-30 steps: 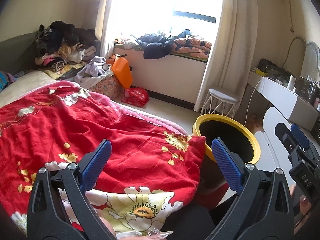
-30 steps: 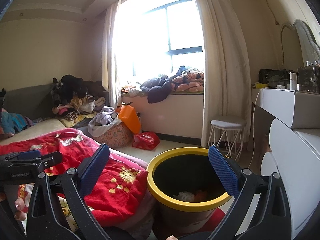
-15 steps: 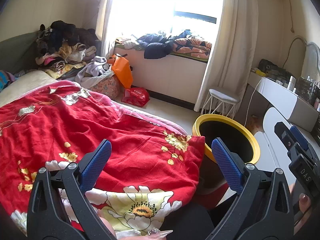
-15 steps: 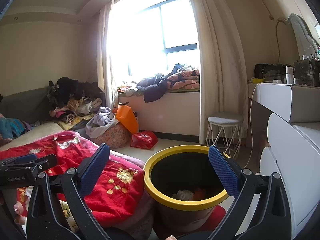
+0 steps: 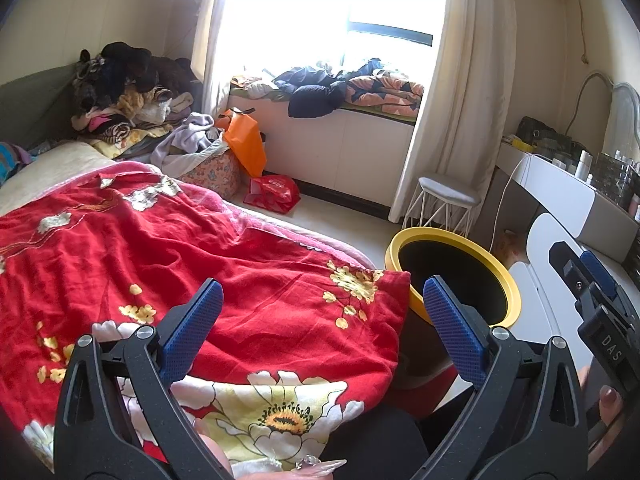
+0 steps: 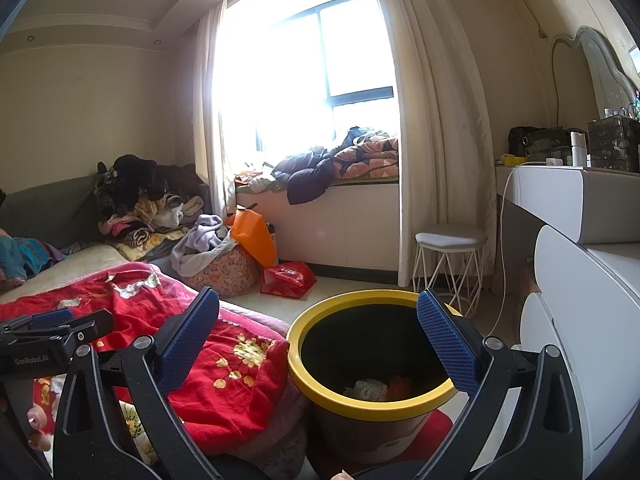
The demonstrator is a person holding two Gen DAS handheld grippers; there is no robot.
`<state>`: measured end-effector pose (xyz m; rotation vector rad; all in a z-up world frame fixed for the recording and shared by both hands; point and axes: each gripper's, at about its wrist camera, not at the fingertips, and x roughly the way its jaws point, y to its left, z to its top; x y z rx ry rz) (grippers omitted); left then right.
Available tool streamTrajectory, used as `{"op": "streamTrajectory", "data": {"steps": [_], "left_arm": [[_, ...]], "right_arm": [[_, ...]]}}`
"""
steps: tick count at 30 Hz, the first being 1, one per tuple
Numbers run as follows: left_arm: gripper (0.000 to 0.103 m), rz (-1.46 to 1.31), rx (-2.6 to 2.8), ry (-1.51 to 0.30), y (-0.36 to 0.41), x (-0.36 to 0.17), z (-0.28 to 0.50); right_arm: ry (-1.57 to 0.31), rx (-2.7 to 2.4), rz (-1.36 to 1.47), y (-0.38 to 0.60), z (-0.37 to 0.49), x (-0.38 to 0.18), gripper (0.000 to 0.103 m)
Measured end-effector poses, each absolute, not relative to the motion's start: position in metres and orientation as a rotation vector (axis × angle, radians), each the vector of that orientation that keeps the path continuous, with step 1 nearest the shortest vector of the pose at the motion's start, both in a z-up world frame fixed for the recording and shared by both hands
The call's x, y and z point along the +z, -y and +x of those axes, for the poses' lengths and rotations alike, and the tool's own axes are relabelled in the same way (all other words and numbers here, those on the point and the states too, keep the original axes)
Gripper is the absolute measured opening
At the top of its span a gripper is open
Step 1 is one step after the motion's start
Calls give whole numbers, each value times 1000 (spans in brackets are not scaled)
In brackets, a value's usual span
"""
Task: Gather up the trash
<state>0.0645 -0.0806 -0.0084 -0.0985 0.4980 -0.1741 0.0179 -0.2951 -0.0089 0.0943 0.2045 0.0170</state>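
Note:
A yellow-rimmed trash bin (image 6: 372, 400) stands on the floor beside the bed; it also shows in the left wrist view (image 5: 508, 280). White crumpled trash (image 6: 366, 388) and an orange piece (image 6: 398, 384) lie at its bottom. My right gripper (image 6: 318, 336) is open and empty, held above and just in front of the bin. My left gripper (image 5: 320, 320) is open and empty, held over the red flowered blanket (image 5: 160, 256) at the bed's corner. The right gripper shows at the right edge of the left wrist view (image 5: 592, 292).
A red bag (image 6: 288, 278) and an orange bag (image 6: 252, 236) lie on the floor near a fabric basket of clothes (image 6: 216, 268). A white stool (image 6: 450, 260) stands by the curtain. A white dresser (image 6: 580, 280) is close on the right. Clothes are piled by the window.
The right wrist view has drifted slightly left and lower, so the bin sits a little nearer. The left gripper is almost still. Both grippers stay open.

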Motion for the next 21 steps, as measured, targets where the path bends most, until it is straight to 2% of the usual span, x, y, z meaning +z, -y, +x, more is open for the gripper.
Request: {"op": "streamTrajectory", "data": {"steps": [21], "left_arm": [[92, -149, -108, -552, 61, -8, 62]], "right_arm": [[-207, 91, 107, 280, 29, 8, 97]]}}
